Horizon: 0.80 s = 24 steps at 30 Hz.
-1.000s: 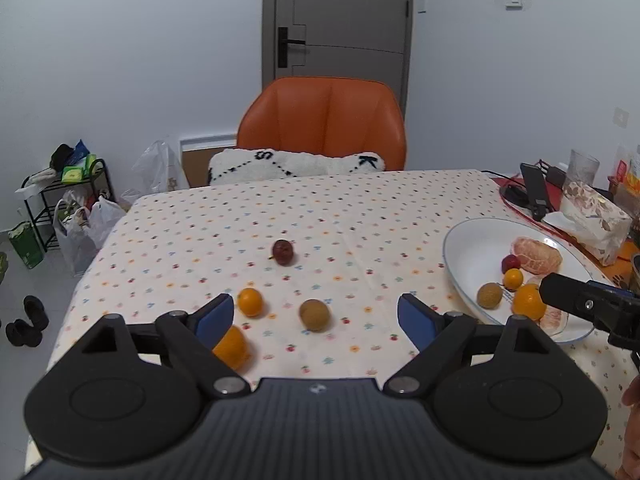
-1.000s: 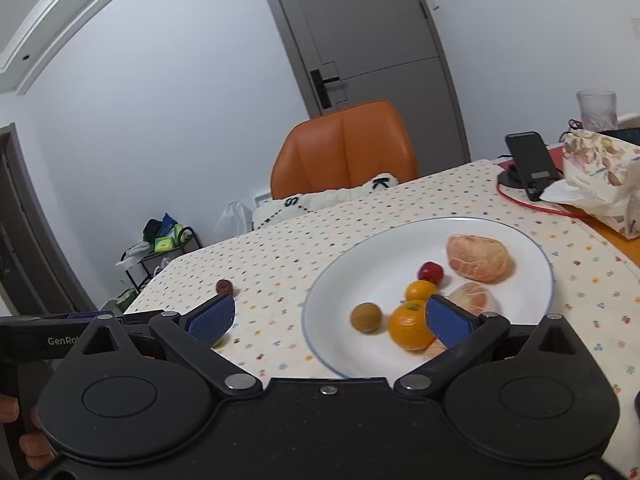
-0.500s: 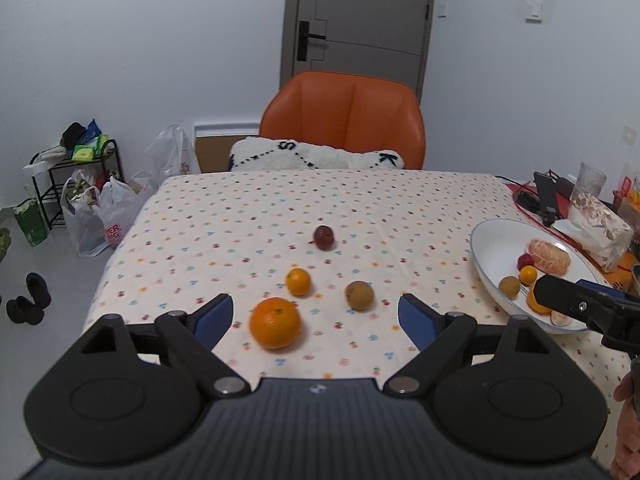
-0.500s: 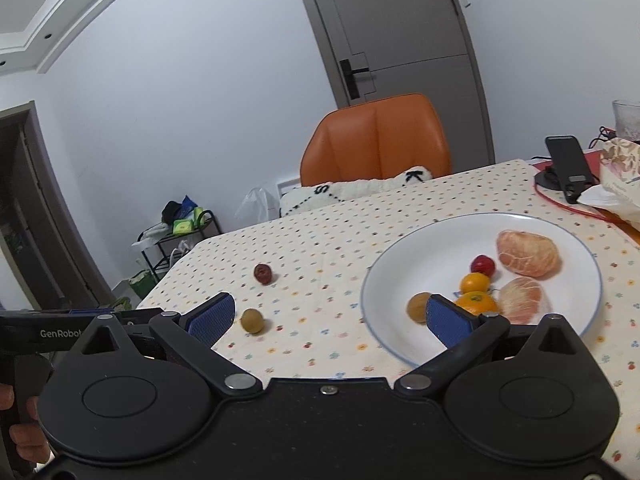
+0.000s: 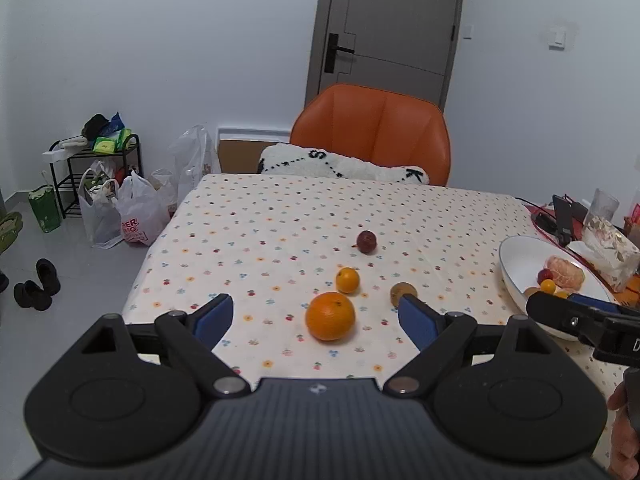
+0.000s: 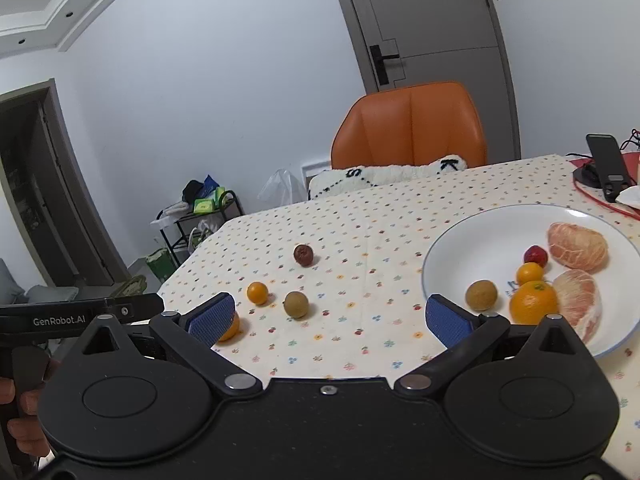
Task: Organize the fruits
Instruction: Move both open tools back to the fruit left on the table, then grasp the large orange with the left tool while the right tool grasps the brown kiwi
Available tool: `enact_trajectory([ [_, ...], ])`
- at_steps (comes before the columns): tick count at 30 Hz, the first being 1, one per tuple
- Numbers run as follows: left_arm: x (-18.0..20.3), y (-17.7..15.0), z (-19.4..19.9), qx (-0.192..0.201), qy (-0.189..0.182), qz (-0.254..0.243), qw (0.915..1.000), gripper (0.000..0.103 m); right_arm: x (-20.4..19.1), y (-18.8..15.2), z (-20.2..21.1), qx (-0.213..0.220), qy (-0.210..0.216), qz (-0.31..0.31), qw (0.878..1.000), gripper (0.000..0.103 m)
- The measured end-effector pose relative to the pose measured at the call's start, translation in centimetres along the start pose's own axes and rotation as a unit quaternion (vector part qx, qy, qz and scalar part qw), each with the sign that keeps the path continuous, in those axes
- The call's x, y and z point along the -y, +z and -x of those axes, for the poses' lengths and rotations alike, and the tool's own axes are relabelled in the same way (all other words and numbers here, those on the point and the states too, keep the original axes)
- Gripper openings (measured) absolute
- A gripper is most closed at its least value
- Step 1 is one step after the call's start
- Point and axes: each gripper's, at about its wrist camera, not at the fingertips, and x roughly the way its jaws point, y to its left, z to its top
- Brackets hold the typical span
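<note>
White walls, grey door [image 5: 386, 28], orange chair [image 5: 372, 136], rack [image 5: 92, 176] w/ bags on grey floor.

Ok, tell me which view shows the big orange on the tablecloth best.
The left wrist view. There the big orange sits whole and unobstructed on the tablecloth, between the open fingers of the left hand-held gripper. In the right wrist view only a sliver of it shows, behind a blue finger pad.
</note>
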Motion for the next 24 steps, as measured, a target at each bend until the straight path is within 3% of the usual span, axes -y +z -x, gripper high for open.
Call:
enact_trajectory([
  [8, -0.8, -0.5, -1.1, -0.002, -0.003, 0.012, 0.9999, 0.087, -1.0, -0.1, -1.0, -0.014, 0.005, 0.023, 1.000, 0.102],
  [15, -0.3, -0.9, -2.9, -0.007, -0.024, 0.020, 0.9995, 0.085, -1.1, 0.4, -2.1, -0.035, -0.003, 0.034, 0.999, 0.087],
  [18, 0.0, -1.0, -3.9, -0.013, -0.035, 0.023, 0.9991, 0.081, -1.3, 0.6, -2.5, -0.040, -0.004, 0.039, 0.998, 0.080],
  [24, 0.0, -1.2, -5.9, -0.026, -0.039, 0.030, 0.9984, 0.068, -1.8, 0.7, -4.3, -0.055, -0.002, 0.047, 0.997, 0.077],
])
